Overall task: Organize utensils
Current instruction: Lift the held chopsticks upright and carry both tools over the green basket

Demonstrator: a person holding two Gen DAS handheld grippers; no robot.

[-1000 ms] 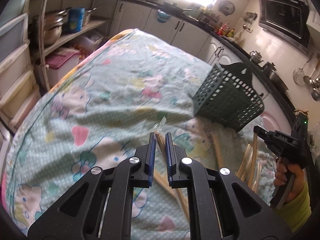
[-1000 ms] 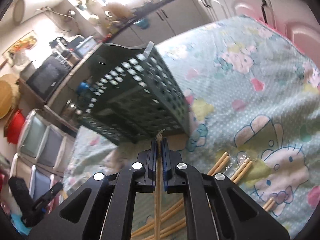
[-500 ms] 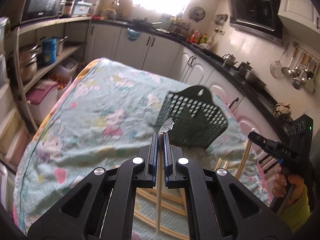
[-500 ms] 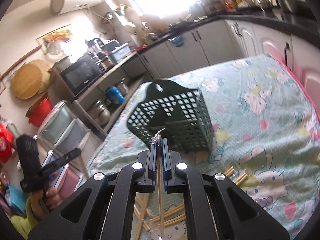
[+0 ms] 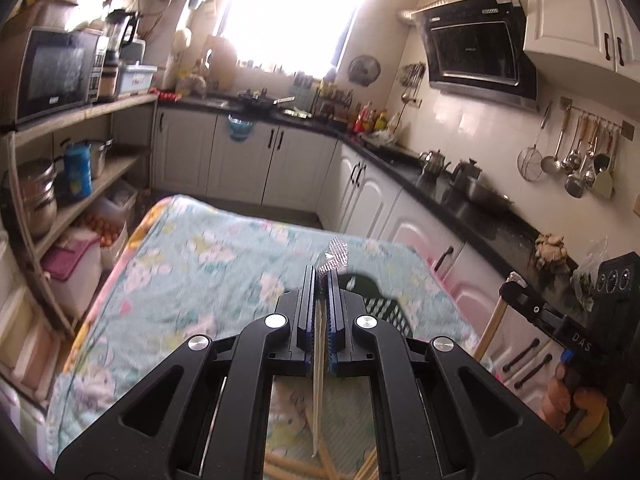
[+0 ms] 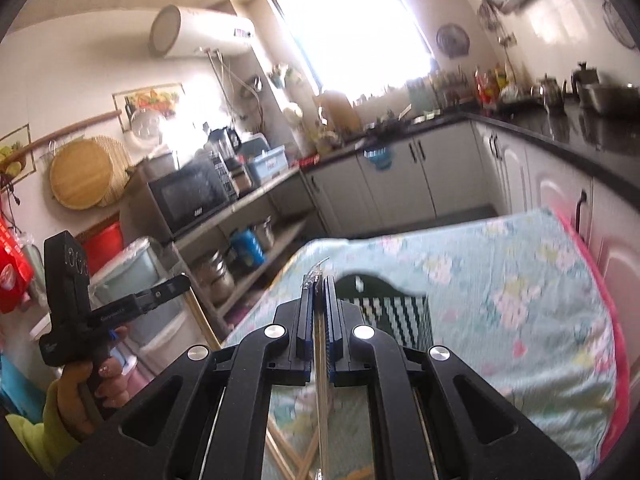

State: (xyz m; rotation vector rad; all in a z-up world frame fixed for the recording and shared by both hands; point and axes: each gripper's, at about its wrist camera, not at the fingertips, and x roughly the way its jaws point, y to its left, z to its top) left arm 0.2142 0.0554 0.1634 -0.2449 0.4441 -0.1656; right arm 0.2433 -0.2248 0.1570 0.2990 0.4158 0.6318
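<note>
I see the left hand-held gripper (image 5: 323, 280) closed on wrapped chopsticks (image 5: 319, 384), and the right hand-held gripper (image 6: 319, 286) closed on another wrapped pair (image 6: 322, 392). Both are above the green basket (image 6: 394, 308) (partly hidden) on the counter (image 6: 520, 280); loose chopsticks (image 6: 280, 446) lie below.

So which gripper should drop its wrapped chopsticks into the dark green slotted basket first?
Hard to separate, marginally left. Both the left gripper and right gripper hold wrapped chopsticks upright, and the dark green slotted basket sits just beyond each one's fingertips, slightly to the right.
</note>
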